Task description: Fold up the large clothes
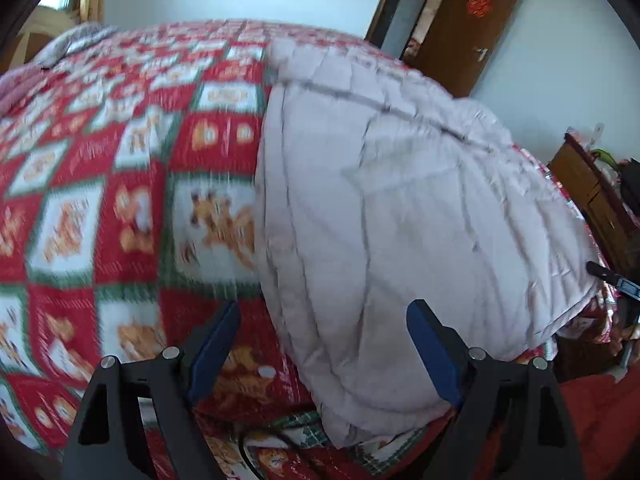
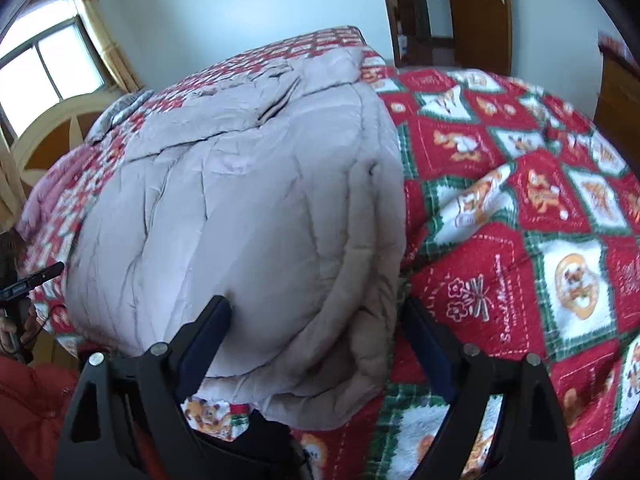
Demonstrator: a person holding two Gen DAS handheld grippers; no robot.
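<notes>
Pale grey quilted coat (image 1: pixel 400 208) lies folded on the red patchwork bedspread (image 1: pixel 100 200), near the bed's front edge; left gripper (image 1: pixel 324 344) and right gripper (image 2: pixel 316 332) both spread wide, empty, just above its near hem

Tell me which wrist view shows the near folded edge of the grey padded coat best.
The right wrist view: the grey padded coat is sharp there, its rolled near edge plain between the open fingers. The left wrist view shows it motion-blurred and more from the side.
</notes>
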